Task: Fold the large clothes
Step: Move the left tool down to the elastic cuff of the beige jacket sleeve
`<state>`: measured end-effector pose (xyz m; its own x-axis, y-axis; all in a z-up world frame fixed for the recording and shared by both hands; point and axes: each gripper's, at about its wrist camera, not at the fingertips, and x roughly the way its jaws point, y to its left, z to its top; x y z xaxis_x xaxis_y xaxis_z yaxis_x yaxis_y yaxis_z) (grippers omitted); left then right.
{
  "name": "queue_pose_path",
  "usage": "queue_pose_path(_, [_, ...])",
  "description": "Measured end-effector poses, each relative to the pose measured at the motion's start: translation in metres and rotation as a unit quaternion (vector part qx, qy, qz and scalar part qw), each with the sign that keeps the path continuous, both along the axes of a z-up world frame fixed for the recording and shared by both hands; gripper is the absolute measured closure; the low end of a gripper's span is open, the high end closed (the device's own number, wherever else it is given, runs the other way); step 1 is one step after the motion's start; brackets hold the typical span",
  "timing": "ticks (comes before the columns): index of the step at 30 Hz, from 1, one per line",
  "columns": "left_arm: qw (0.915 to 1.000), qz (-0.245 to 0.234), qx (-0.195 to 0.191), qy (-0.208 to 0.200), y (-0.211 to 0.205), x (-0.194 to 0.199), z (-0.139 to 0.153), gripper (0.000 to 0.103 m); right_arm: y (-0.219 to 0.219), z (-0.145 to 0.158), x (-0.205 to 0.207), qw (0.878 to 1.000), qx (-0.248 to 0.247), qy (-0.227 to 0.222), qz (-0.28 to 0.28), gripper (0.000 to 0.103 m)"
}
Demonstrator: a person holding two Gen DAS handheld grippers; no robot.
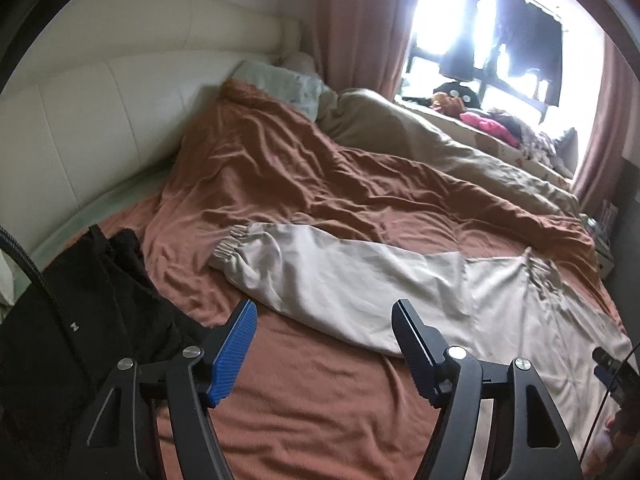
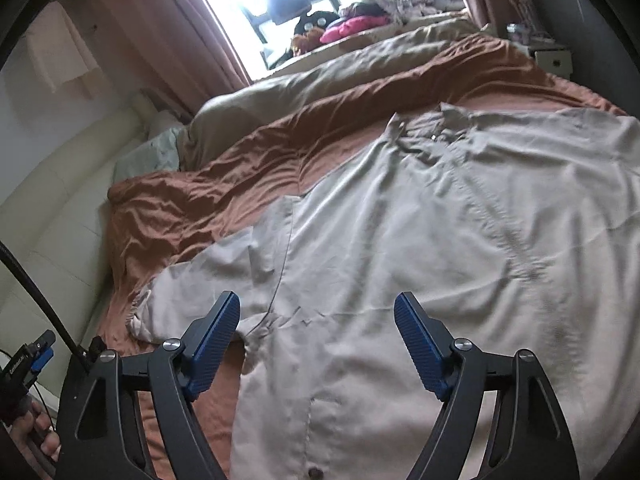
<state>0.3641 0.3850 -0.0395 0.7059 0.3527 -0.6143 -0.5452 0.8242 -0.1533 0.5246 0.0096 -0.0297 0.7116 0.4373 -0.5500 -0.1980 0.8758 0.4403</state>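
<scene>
You face a wide bed (image 1: 320, 420) covered by a rust-brown sheet, with a rumpled duvet (image 1: 280, 176) of the same brown heaped across its far half and a beige quilt (image 1: 420, 136) behind that. A cream padded headboard (image 1: 100, 120) runs along the left. Pink curtains (image 1: 360, 20) frame a bright window (image 1: 460, 12) with dark clothes hanging in it, and a sill below it holds a jumble of bright clothes (image 1: 484, 124). A black garment (image 1: 92, 304) lies bunched at the bed's near left corner, close beside your left tongs. A pale pillow (image 1: 280, 84) sits by the headboard.

No writing is legible; a small white mark on the black garment is too small to make out.

The beige jacket (image 2: 420, 240) lies spread flat on the near half of the bed, collar toward the window, one sleeve (image 1: 320, 264) stretched out toward the headboard with its elastic cuff on the duvet.

Your left tongs (image 1: 324, 316) hover with jaws apart, nothing between them, the sleeve just ahead of their tips. Your right tongs (image 2: 316, 308) also stand apart and empty, above the jacket's body near the armpit.
</scene>
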Motion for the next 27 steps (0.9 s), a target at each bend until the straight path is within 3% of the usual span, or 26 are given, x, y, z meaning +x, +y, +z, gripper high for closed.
queue_pose_path(4, [0.9995, 0.015, -0.027, 0.008, 0.031, 0.024, -0.019, 0.038, 0.013, -0.007, 0.029, 1.0, 0.002, 0.028, 0.014, 0.036])
queue_pose_path(9, [0.997, 0.03, -0.068, 0.022, 0.065, 0.053, -0.05, 0.04, 0.024, -0.022, 0.066, 0.997, 0.02, 0.068, 0.008, 0.039])
queue_pose_path(13, [0.9939, 0.044, -0.093, 0.039, 0.086, 0.071, -0.078, 0.041, 0.037, -0.03, 0.088, 0.996, 0.025, 0.085, 0.021, 0.049])
queue_pose_path(27, [0.9821, 0.087, -0.133, 0.102, 0.137, 0.116, -0.164, 0.041, 0.089, -0.066, 0.118, 0.991, -0.004, 0.12, 0.066, 0.054])
